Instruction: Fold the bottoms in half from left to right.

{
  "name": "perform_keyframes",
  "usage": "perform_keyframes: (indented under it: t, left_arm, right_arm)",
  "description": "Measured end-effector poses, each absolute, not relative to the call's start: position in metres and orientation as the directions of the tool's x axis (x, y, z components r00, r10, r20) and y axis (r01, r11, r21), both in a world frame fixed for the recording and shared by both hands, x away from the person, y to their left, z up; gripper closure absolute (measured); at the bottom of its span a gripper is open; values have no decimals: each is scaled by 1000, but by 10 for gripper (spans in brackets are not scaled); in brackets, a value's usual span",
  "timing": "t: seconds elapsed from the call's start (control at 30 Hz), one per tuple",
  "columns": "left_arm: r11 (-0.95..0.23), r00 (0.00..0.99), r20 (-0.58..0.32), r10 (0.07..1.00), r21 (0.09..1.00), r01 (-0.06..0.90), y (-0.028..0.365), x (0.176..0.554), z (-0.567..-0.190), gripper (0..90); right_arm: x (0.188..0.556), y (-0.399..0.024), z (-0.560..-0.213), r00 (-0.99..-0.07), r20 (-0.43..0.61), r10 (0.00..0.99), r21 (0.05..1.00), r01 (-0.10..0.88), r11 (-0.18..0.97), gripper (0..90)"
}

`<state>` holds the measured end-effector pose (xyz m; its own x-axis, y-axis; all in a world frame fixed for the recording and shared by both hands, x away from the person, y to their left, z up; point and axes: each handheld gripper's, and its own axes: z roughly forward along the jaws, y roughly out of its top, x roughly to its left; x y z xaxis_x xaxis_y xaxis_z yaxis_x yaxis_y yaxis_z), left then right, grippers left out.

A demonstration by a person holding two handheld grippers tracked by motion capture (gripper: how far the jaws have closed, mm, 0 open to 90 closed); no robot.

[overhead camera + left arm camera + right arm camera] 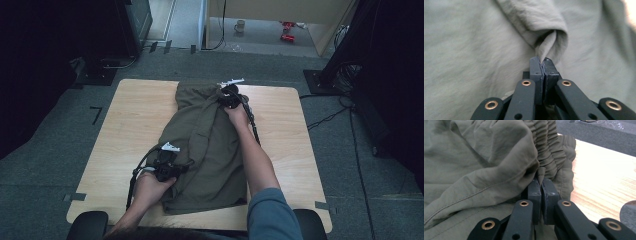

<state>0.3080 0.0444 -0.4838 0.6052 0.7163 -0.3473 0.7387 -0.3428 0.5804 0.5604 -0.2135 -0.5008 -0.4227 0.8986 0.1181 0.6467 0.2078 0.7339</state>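
My left gripper [541, 62] is clenched on a pinched fold of the olive shorts [474, 50]; in the left gripper view the jaws meet at the centre of the frame with a peak of cloth rising from between them. In the high view this gripper [167, 161] sits at the lower left of the frame, on the near left part of the shorts [207, 150], with my left hand [150, 187] behind it.

My right gripper [540, 182] is likewise clenched on cloth: in the right gripper view the jaws close at mid-frame on fabric just below the gathered waistband [549, 147], which runs up toward the top centre. In the high view this gripper [229, 96] lies at the upper centre of the frame, at the far right corner of the shorts, my right hand [237, 115] just below it.

The shorts lie in the middle of the wooden table [130, 125], part folded, with a ridge of cloth running between the two grippers. Bare tabletop [604, 175] fills the right side of the right gripper view. Grey floor [60, 130] surrounds the table.
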Motion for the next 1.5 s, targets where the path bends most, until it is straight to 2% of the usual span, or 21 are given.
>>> perform_keyframes:
  t: [0.1, 0.3, 0.5, 0.63, 0.93, 1.07, 1.2, 1.27, 1.5]
  left_arm:
    - [-315, 626, -383, 679, 619, 720, 38, 305, -467, 900]
    - [-321, 702, -381, 601, 690, 649, 3, 297, -430, 900]
    - [-317, 751, -384, 537, 734, 601, -35, 294, -410, 900]
    - [-335, 766, -378, 520, 735, 590, -61, 296, -417, 896]
    - [-391, 770, -374, 517, 697, 601, -102, 300, -465, 886]
    - [-401, 768, -393, 506, 682, 612, -106, 300, -476, 783]
    - [-411, 787, -387, 481, 693, 592, -101, 295, -469, 667]
    - [-395, 785, -395, 477, 701, 594, -95, 295, -464, 645]
    - [-353, 779, -395, 487, 727, 589, -72, 292, -449, 654]
  right_arm:
    - [561, -213, -502, -435, 94, 895, 731, 641, 235, 854]
    - [561, -212, -502, -437, 91, 895, 725, 645, 241, 848]
    - [560, -213, -502, -457, 70, 887, 715, 643, 275, 835]
    - [560, -213, -503, -473, 59, 879, 710, 639, 296, 829]
    - [560, -220, -506, -491, 84, 867, 702, 647, 299, 810]
    - [560, -220, -506, -491, 84, 867, 700, 648, 299, 804]
    - [560, -222, -505, -489, 88, 868, 700, 651, 295, 786]
    - [560, -223, -505, -487, 91, 869, 700, 652, 292, 773]
    - [561, -228, -501, -471, 114, 874, 710, 654, 260, 743]
